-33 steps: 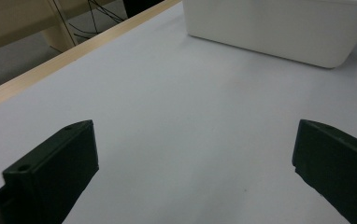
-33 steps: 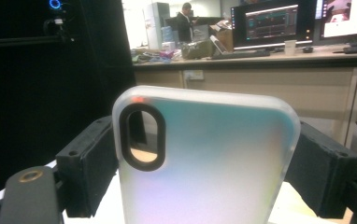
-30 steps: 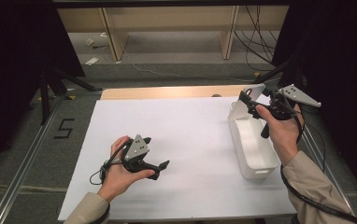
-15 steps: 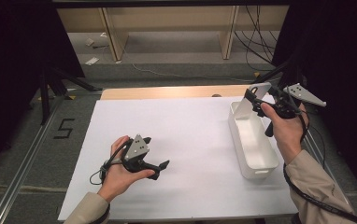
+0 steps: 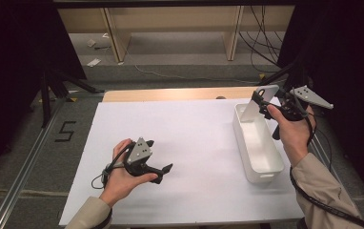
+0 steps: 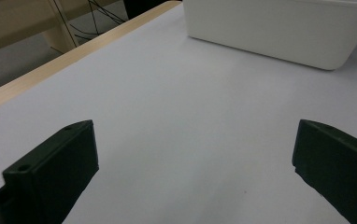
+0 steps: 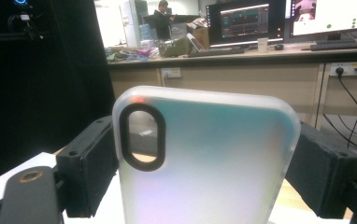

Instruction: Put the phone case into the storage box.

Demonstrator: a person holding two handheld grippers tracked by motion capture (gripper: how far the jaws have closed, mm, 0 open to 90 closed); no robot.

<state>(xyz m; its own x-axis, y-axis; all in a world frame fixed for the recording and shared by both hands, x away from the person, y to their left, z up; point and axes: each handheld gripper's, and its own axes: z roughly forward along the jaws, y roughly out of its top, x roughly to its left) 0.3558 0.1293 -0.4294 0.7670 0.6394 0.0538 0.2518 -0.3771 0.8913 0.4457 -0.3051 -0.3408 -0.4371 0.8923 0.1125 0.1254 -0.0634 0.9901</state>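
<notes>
A: Left gripper [image 5: 166, 168]?

B: Lay still on the worktop [image 5: 194, 143], same as a second before. Jaws wide, nothing between them.

A: And further right, at the white bin [image 5: 258, 143]?

B: Looked empty. Above its far end, phone case [image 5: 256, 102], clamped across its width in the right gripper [image 5: 267, 109].

A: Changed lately?

B: Barely. Drifted slightly toward the bin's right rim, kept the same grip. Probably bound for the bin; not yet lowered or released.

Both forearms wear beige fabric sleeves [image 5: 324, 187]. Each black plastic two-jaw gripper, left gripper [image 5: 163, 170] and right gripper [image 5: 262, 102], carries a grey three-cornered plate with small holes and trails a black cable.
</notes>
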